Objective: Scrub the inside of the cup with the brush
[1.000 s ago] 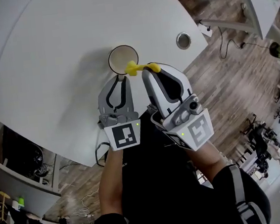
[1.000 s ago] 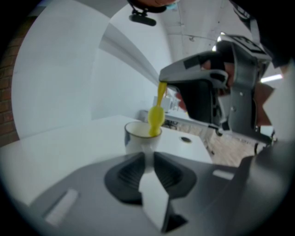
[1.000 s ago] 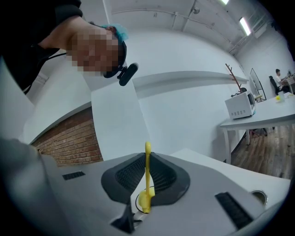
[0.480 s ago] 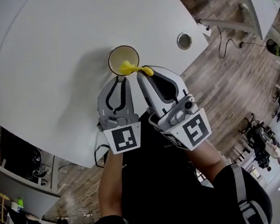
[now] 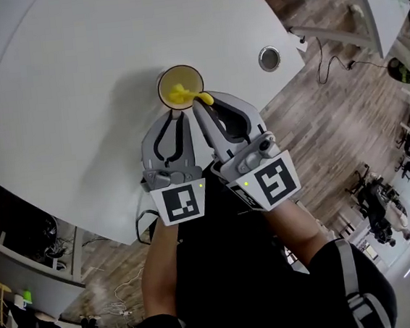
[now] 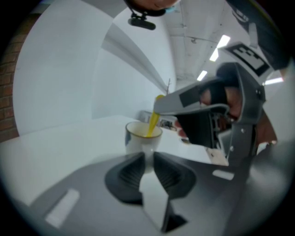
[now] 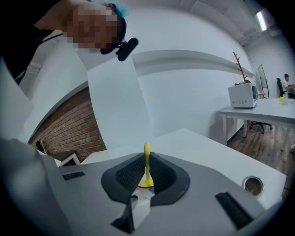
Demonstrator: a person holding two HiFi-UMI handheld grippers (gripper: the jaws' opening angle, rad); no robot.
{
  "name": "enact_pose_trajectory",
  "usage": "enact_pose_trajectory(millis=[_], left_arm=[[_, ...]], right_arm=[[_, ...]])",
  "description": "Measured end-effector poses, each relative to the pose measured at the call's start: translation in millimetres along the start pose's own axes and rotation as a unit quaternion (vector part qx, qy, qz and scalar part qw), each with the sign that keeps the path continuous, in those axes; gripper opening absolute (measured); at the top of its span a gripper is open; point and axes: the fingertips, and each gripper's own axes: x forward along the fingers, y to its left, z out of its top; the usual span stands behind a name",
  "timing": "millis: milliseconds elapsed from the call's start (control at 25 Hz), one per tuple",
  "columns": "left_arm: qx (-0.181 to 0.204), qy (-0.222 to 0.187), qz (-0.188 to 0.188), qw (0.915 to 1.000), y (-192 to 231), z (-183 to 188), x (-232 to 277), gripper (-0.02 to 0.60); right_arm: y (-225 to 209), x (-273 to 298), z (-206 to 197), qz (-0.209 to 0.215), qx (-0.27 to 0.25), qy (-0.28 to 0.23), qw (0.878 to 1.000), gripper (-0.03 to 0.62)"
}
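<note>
A white cup [image 5: 180, 86] with a dark rim stands on the white table [image 5: 67, 101]. My left gripper [image 5: 176, 113] is at its near side, shut on the cup's handle; in the left gripper view the white handle [image 6: 148, 163] sits between the pads, with the cup [image 6: 142, 136] just beyond. My right gripper [image 5: 200, 102] is shut on the thin handle of a yellow brush [image 5: 180, 94], whose head is down inside the cup. In the right gripper view the brush [image 7: 147, 161] stands upright between the jaws of the right gripper [image 7: 146, 169]. The brush shaft [image 6: 151, 124] slants into the cup's mouth.
A round metal grommet [image 5: 269, 59] is set into the table to the right of the cup, near the table's edge. Wood floor [image 5: 345, 116] lies beyond that edge. Another table with a microwave [image 7: 242, 96] stands far off to the right.
My right gripper has sunk and tipped forward, carrying the brush head from the cup's near rim down into the cup. The left gripper and the cup have stayed put.
</note>
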Motion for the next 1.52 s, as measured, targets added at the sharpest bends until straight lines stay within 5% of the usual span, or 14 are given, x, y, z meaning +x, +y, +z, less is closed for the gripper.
enact_pose_trajectory(millis=[840, 1520], left_arm=[[0.028, -0.013, -0.069, 0.9971, 7, 2, -2, 0.060], [0.035, -0.012, -0.090, 0.9952, 11, 0, -3, 0.060]], right_arm=[[0, 3, -19, 0.009, -0.039, 0.014, 0.999, 0.030], [11, -27, 20, 0.017, -0.056, -0.003, 0.998, 0.029]])
